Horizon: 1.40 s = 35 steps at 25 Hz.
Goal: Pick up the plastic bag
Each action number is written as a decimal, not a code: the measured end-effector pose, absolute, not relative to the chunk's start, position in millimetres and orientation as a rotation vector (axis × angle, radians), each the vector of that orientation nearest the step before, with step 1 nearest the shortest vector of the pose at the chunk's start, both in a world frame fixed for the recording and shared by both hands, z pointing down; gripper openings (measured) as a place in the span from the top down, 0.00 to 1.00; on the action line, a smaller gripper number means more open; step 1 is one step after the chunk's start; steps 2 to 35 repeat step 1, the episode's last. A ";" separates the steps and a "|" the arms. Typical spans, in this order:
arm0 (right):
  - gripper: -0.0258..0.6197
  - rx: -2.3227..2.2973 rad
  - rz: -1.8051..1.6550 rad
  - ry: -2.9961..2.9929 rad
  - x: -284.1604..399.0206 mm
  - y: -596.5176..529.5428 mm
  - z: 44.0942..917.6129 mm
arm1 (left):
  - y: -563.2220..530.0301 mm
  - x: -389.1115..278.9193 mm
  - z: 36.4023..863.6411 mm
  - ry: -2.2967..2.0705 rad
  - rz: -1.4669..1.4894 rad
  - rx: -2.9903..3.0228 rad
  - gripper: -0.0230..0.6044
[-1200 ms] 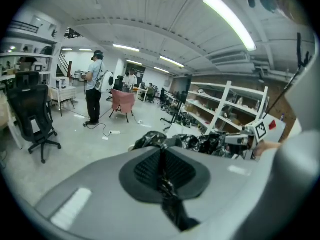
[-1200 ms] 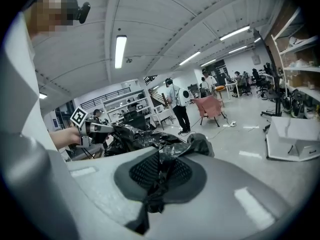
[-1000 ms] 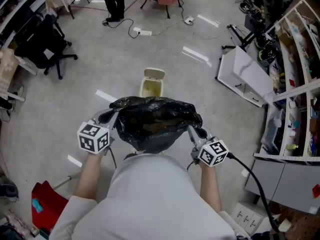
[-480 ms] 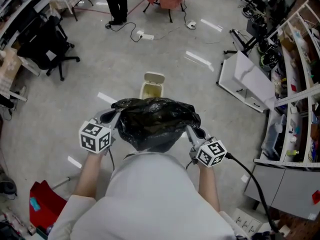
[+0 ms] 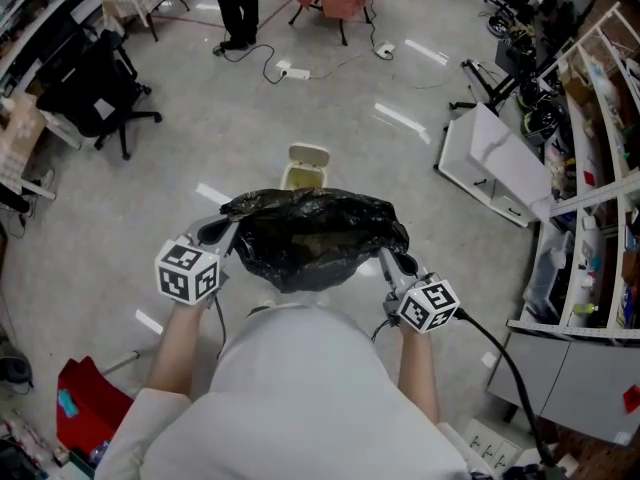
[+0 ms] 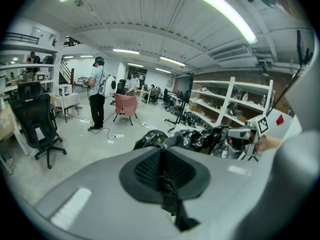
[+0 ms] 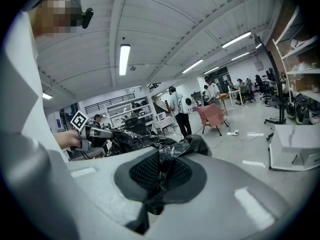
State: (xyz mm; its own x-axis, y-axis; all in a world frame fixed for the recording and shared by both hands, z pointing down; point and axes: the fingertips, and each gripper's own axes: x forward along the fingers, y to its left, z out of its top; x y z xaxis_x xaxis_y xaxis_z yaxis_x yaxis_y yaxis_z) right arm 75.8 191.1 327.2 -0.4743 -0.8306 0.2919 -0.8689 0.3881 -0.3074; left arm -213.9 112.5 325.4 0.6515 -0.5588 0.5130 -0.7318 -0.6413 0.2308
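Black crinkled plastic bag (image 5: 312, 238) hangs above the floor before the person, its rim pinched at 9 o'clock by the closed left gripper (image 5: 224, 231) and at 3 o'clock by the closed right gripper (image 5: 386, 261). Raising both sides evenly should prevent slipping.

Bright ceiling tubes (image 6: 227, 11) glare on floor; gripper views fisheye-warped

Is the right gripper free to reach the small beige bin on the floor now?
Probably not: the right gripper is shut on the black plastic bag, shared with the left gripper, and the small beige bin stands on the floor beyond the bag.
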 end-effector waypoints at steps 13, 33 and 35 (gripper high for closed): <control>0.96 1.564 0.649 -2.541 77.4 191.6 326.9 | 113.3 -213.4 325.1 -1.014 0.559 2.451 0.96; 0.96 1.564 0.649 -2.541 77.4 191.6 326.9 | 113.3 -213.4 325.1 -1.014 0.559 2.451 0.96; 0.96 1.564 0.649 -2.541 77.4 191.6 326.9 | 113.3 -213.4 325.1 -1.014 0.559 2.451 0.96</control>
